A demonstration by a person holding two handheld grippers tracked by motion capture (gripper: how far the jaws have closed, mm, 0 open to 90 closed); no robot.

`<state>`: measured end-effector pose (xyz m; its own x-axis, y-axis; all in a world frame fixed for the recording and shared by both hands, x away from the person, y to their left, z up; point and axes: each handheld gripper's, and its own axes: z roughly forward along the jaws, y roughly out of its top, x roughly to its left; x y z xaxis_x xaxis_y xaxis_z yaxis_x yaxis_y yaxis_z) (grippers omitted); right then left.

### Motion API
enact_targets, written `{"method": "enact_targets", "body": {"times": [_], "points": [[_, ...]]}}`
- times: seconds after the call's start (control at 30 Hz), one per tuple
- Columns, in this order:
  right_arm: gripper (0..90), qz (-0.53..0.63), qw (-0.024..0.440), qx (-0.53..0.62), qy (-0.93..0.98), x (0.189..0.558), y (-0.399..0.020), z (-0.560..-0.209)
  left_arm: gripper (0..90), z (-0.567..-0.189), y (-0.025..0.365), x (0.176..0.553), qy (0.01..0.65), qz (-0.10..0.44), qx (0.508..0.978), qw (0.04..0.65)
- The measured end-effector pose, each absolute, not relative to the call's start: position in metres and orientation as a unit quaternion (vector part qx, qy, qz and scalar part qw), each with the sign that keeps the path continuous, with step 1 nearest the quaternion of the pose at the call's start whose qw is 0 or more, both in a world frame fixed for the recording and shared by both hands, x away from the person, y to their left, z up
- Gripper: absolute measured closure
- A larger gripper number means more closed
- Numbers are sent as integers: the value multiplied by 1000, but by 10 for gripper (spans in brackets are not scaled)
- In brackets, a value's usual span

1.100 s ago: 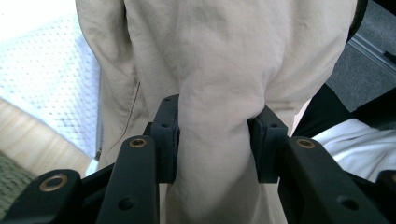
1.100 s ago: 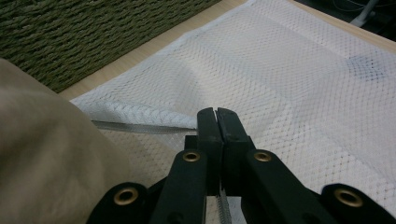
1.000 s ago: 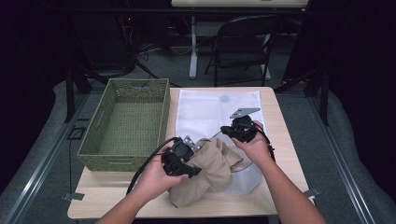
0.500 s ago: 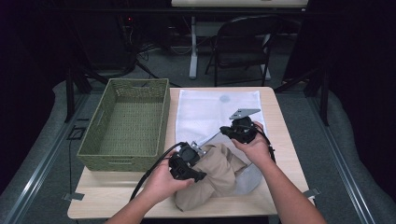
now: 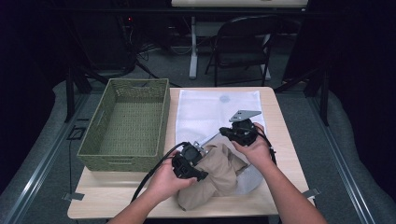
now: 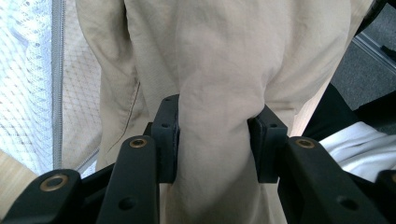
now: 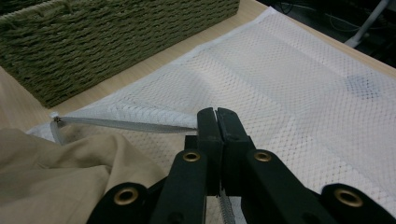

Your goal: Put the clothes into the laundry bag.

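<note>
We see a dark lab: black curtains, a black metal folding chair (image 5: 243,46), floor cables (image 5: 154,46) behind.

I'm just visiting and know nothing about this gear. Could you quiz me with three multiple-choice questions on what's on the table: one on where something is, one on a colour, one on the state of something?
1. Where does the woven basket stand relative to the white mesh bag?
A. to its left in the high view
B. on top of it
C. to its right in the high view

2. What colour is the garment?
A. red
B. beige
C. dark blue

3. What is the right gripper doing?
A. hanging open above the basket
B. lying loose on the table
C. shut on the mesh bag's zipper edge

Answers: 1 A, the high view shows the basket left of the bag. 2 B, the cloth pinched by the left gripper is beige. 3 C, its jaws meet on the lifted zipper edge.
</note>
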<state>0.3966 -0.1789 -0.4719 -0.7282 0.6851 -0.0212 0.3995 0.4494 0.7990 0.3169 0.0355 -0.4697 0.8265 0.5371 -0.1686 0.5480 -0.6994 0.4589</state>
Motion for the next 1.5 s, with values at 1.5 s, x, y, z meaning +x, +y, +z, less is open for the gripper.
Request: {"method": "enact_targets", "body": {"times": [1.5], "points": [[892,433,216,300,822,361,-181,-453,613,-470,20,341,353,7,898,263]]}}
